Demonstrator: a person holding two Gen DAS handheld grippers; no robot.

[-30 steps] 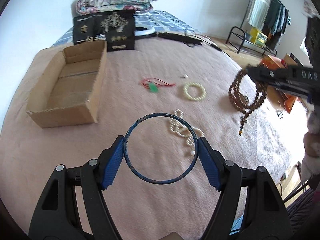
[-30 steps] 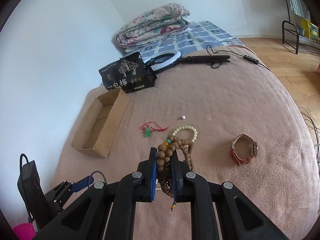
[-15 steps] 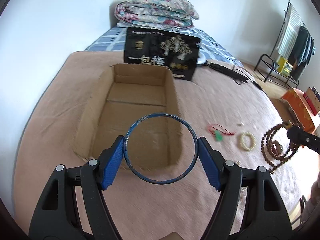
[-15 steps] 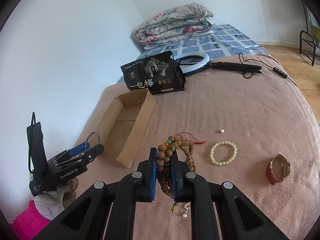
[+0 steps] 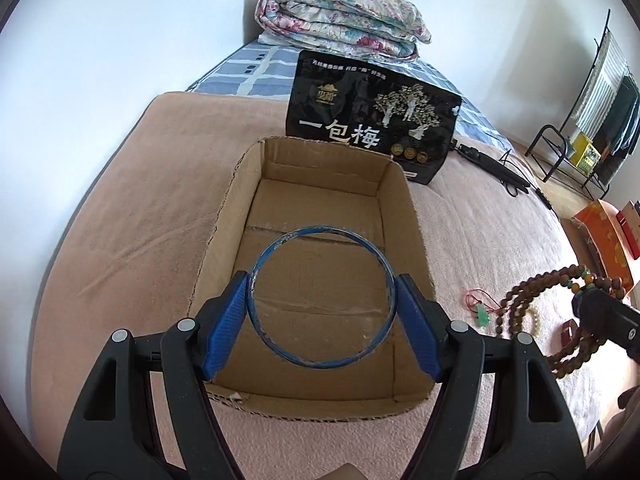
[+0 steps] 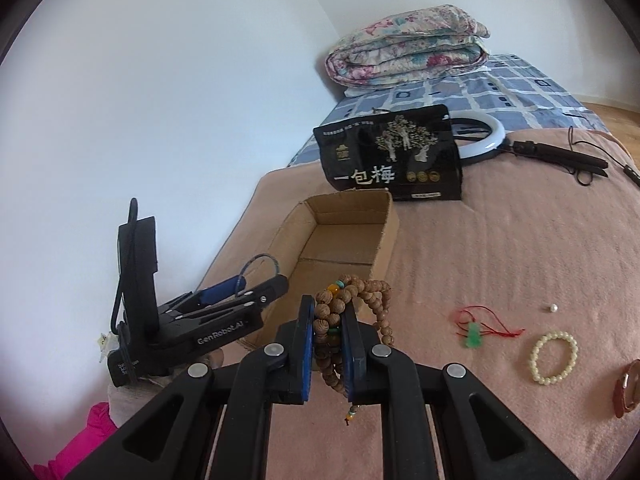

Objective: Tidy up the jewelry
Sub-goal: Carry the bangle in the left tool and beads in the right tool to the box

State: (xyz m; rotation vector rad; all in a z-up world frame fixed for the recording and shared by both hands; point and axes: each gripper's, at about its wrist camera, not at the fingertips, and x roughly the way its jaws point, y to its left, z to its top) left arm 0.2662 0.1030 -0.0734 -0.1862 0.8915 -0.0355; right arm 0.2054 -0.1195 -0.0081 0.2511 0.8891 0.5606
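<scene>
My left gripper (image 5: pixel 322 300) is shut on a thin blue bangle (image 5: pixel 320 227), its blue pads pressing the ring's two sides. The bangle hangs over the near half of an empty, open cardboard box (image 5: pixel 320 157). My right gripper (image 6: pixel 327 312) is shut on a long string of brown wooden beads (image 6: pixel 372 292), which loops over the fingers and dangles below. It hovers above the pink blanket, just right of the box's near corner. The right wrist view shows the left gripper (image 6: pixel 256 280) at the box's (image 6: pixel 385 248) near end.
On the blanket right of the box lie a green pendant on red cord (image 6: pixel 474 336), a cream bead bracelet (image 6: pixel 554 358), a loose pearl (image 6: pixel 553 308) and a brown strap (image 6: pixel 626 388). A black bag (image 6: pixel 390 156), ring light (image 6: pixel 484 136) and folded quilt (image 6: pixel 404 48) lie behind. A white wall stands left.
The left gripper carried the bangle left, from above a pearl necklace to over the box. The right gripper followed leftward with the wooden beads, nearing the box.
</scene>
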